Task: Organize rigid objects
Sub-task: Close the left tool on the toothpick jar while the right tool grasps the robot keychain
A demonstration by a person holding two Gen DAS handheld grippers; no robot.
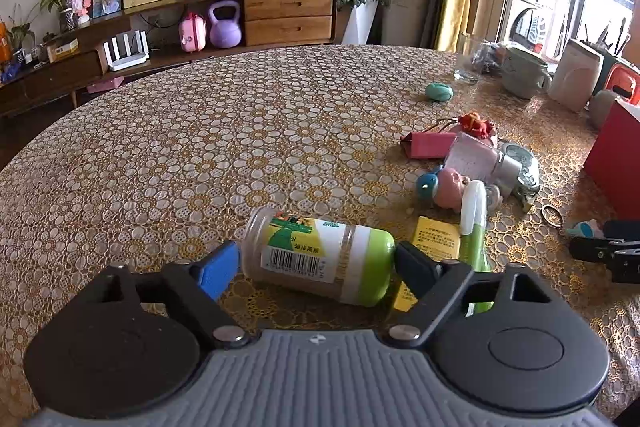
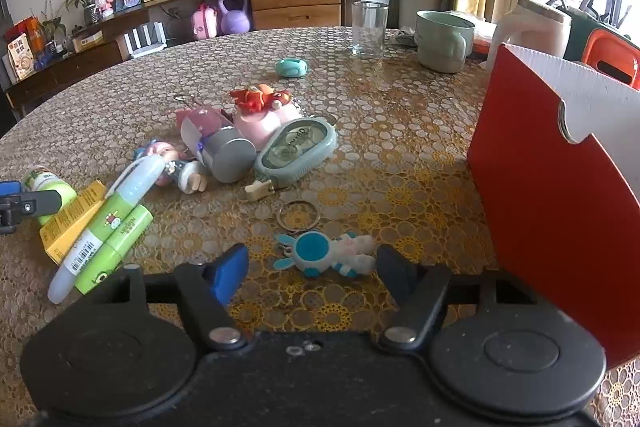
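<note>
A spice jar with a green lid and a barcode label lies on its side on the floral tablecloth. My left gripper spans it end to end, blue pad against the clear base and black pad against the lid. In the right wrist view a blue and white bunny keychain lies flat with its key ring. My right gripper stands open around it, with a gap between the blue finger and the bunny's ear.
A red open box stands close at the right. A pile of green tubes, a yellow carton, a doll, a grey-capped bottle and a teal tape case lies between the grippers. A glass and a mug stand behind.
</note>
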